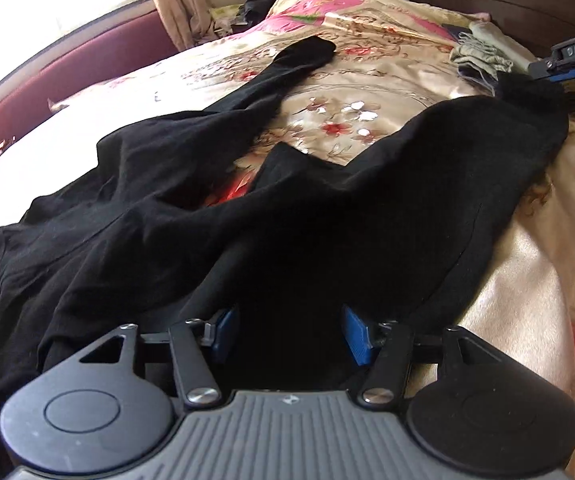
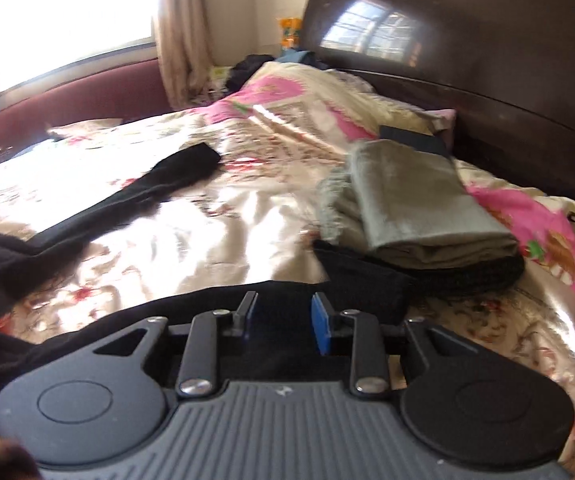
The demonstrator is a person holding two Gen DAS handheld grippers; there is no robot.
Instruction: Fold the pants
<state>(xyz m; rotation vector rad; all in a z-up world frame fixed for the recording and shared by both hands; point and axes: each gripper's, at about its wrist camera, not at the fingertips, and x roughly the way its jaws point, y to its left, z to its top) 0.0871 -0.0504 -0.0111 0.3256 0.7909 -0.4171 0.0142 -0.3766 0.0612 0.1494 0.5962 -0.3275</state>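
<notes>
Left gripper (image 1: 287, 330) wide over black pants (image 1: 247, 208); right gripper (image 2: 283, 320) part-open above pants.

**Both grippers low and pointing down, jaws apart**

The left gripper (image 1: 289, 330) points forward and down. Its two blue pads (image 1: 354, 334) stand well apart, with black cloth bunched in the gap between them; whether the pads press on it cannot be told.

The right gripper (image 2: 283, 318) also tilts downward. Its blue pads (image 2: 321, 322) stand closer together than the left pair, with a clear gap between them, and dark cloth lies beneath and beyond the tips. From the left wrist view, the right gripper's black fingers show far off at the upper right.
</notes>
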